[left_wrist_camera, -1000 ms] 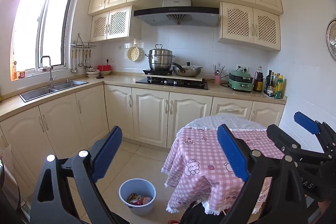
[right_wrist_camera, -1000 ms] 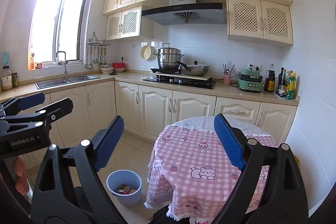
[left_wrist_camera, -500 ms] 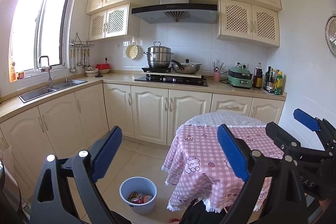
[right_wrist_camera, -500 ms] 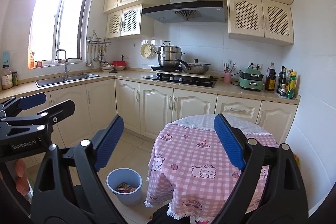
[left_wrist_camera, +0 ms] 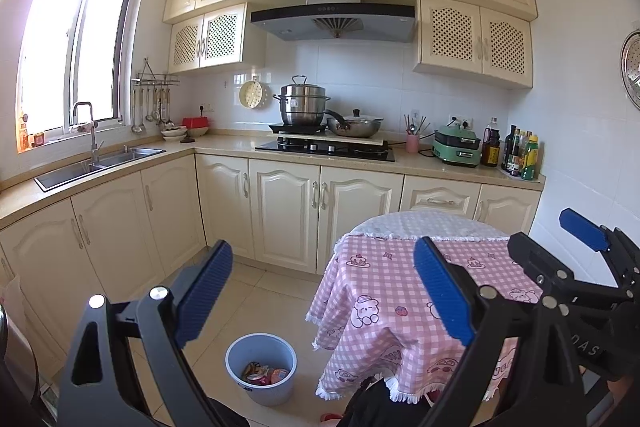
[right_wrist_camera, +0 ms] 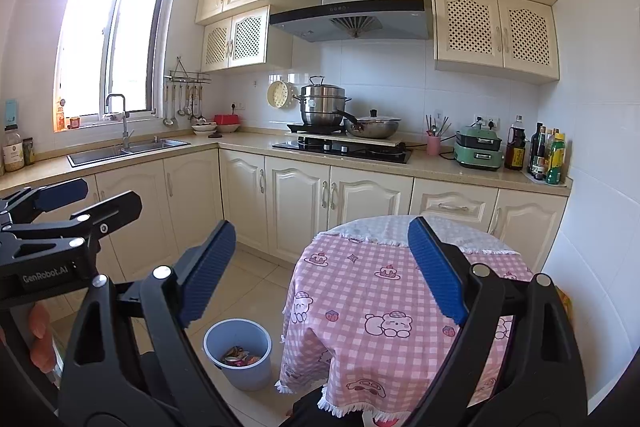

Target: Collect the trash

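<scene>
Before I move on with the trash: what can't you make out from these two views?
- Bin contents: wrappers, too small to identify in either view.
- Floor under the table: hidden by the cloth.
- Red thing on the floor: cut off by the bottom edge, left view.
- Bottle labels: too small.

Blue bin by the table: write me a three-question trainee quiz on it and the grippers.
1. True or false: the blue bin already holds trash.
2. Where does the bin stand? A) on the counter B) on the floor beside the pink checked tablecloth C) in the sink
3. Fill in: the left gripper and right gripper are both ____ and hold nothing.

Key: 1 true; 2 B; 3 open.
</scene>
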{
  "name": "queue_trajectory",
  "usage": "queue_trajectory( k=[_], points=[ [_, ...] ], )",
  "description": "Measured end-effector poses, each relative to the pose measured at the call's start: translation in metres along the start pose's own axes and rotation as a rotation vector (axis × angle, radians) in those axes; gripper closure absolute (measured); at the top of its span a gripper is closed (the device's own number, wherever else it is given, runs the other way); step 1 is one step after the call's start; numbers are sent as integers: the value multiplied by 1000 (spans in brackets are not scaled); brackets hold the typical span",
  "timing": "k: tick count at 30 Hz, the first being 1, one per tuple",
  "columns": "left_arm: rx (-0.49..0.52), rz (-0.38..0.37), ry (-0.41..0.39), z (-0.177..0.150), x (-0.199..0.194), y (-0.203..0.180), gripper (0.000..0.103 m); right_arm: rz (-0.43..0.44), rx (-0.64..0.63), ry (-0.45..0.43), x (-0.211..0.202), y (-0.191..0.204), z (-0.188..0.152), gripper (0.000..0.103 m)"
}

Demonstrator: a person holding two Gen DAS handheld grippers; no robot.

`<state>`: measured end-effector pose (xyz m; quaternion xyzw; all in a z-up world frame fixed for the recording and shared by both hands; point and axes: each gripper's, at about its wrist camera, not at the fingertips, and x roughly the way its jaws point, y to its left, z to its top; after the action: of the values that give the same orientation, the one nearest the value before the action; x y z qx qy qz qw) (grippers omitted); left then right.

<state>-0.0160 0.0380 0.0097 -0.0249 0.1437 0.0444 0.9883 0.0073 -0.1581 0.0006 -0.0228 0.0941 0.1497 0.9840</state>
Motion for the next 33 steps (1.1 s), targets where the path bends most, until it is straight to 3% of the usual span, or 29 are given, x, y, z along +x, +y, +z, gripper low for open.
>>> queue_trajectory(
  k=[33],
  points=[
    [3, -6, 17, -4, 4, -2, 13, 8, 11, 17, 1, -4, -8, 15]
  ],
)
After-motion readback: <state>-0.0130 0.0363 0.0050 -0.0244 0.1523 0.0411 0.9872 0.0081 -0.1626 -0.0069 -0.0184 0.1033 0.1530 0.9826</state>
